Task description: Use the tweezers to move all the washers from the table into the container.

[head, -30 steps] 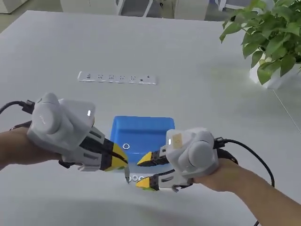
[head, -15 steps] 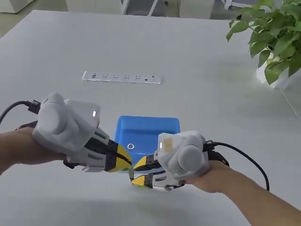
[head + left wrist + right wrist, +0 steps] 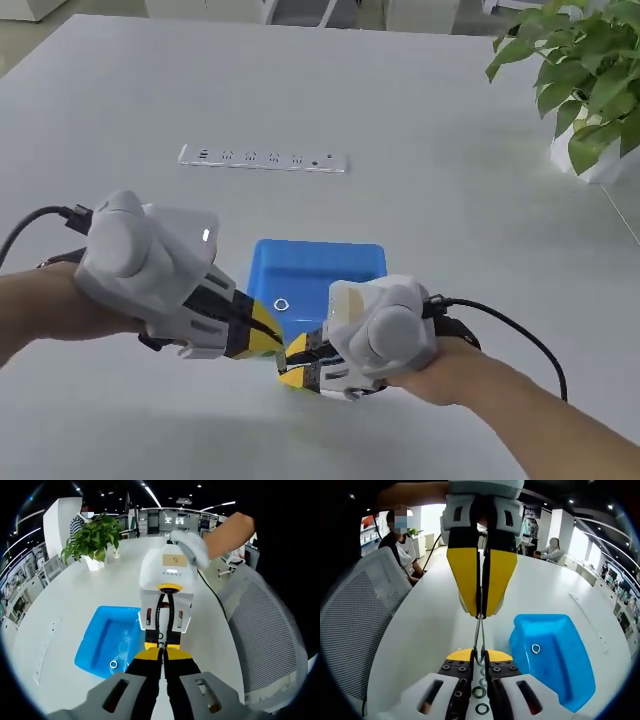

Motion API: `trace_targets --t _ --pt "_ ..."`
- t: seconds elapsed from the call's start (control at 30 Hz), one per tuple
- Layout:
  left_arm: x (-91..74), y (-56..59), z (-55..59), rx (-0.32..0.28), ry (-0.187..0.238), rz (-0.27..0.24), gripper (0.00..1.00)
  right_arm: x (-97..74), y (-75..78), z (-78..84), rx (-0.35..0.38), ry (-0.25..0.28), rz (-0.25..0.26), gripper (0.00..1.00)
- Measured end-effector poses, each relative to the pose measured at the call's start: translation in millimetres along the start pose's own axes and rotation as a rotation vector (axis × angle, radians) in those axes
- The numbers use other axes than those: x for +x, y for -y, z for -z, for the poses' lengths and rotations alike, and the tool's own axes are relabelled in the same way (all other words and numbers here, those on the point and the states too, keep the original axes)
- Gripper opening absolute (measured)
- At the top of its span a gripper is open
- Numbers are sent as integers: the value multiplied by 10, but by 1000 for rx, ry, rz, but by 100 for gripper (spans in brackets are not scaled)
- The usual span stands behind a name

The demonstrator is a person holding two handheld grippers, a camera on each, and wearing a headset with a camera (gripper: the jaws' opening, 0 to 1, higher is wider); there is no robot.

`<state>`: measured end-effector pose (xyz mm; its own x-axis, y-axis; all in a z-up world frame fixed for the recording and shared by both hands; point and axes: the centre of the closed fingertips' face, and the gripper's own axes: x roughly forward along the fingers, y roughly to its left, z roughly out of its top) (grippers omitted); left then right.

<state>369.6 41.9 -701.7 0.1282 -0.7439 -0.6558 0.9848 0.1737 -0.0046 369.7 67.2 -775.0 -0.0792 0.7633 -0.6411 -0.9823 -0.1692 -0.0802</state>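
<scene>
Grey table (image 3: 450,200) (open office behind): left gripper (image 3: 480,613) clamps tweezers (image 3: 480,634); right gripper (image 3: 479,656) seemingly squeezes them.

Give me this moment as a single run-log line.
left gripper: shut on tweezers | right gripper: shut on tweezers | washers: on table under right gripper | blue container: one washer inside

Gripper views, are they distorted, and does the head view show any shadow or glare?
Left gripper view: strong fisheye bending, bright ceiling lamps, the blue container sharp. Right gripper view: same bending, the tweezers sharp. Head view: no bending, soft even light, hardly any shadow or glare on the table.
</scene>
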Motion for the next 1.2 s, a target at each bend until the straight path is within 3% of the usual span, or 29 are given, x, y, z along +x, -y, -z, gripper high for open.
trace_targets --t 0.7,1.2 --pt "0 -5 12 -1 -25 -2 6 9 -12 -6 28 12 1 7" --pt "-109 9 -36 -44 -4 -26 25 -49 -34 -56 27 14 2 8"
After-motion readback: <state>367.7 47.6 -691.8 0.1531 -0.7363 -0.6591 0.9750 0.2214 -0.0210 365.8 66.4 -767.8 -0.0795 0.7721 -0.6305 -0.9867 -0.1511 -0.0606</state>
